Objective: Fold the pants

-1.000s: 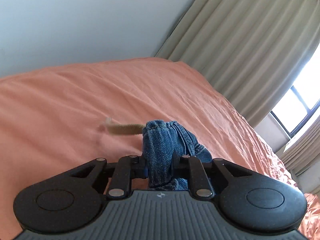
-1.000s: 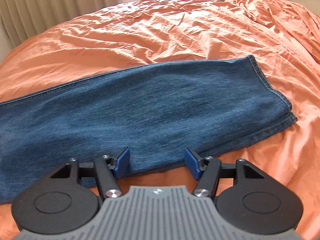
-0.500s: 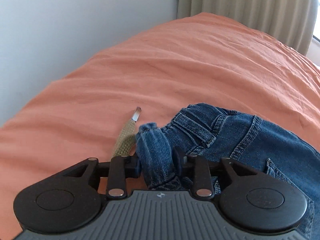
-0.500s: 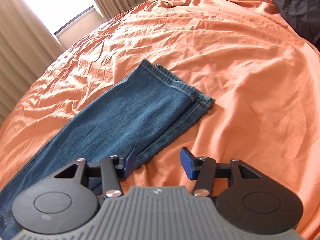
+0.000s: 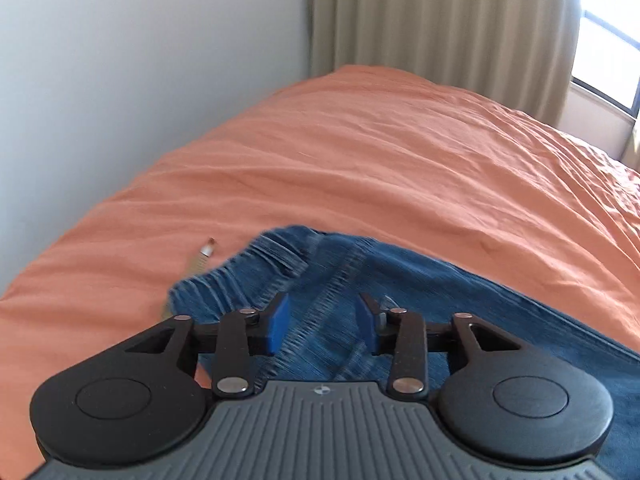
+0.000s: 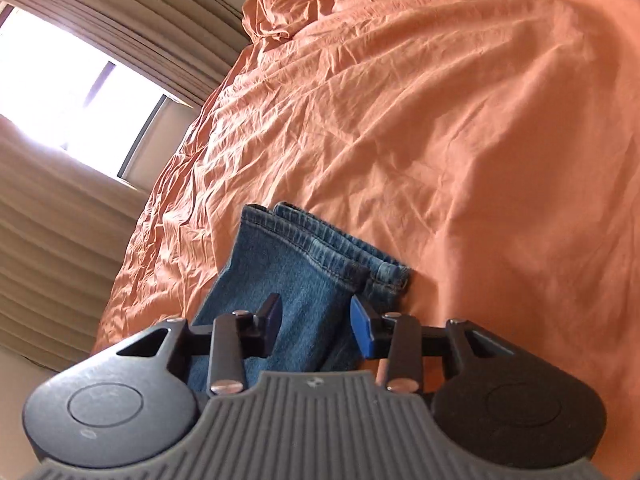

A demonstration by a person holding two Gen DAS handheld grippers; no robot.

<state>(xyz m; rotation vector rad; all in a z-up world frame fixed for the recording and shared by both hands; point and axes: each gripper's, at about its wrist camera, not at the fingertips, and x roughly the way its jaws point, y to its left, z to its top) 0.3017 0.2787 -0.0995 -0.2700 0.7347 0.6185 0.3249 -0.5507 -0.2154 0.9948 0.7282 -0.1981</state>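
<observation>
Blue jeans (image 5: pixel 440 280) lie on an orange bed sheet (image 5: pixel 360 160). Their waistband, with a belt loop and a tan belt tip (image 5: pixel 206 250), lies blurred under my left gripper (image 5: pixel 322 320). Its jaws are closing, with a gap still between the blue pads (image 5: pixel 276 320) and denim in that gap. In the right wrist view the stacked leg hems (image 6: pixel 320 240) of the jeans (image 6: pixel 288 264) sit just beyond my right gripper (image 6: pixel 316 320). Its jaws are closing too, straddling the leg end, and the pads do not visibly press the cloth.
A pale wall (image 5: pixel 140 60) and beige curtains (image 5: pixel 440 20) border the bed's far side, with a bright window (image 5: pixel 608 60) at right. The window (image 6: pixel 68 92) and curtain (image 6: pixel 48 240) also fill the left of the right wrist view. Wrinkled sheet (image 6: pixel 440 120) spreads beyond the hems.
My left gripper has let go of the bunched waistband, which now lies on the bed below its parted jaws. My right gripper rolled and travelled along the leg to the hems, jaws narrowing.
</observation>
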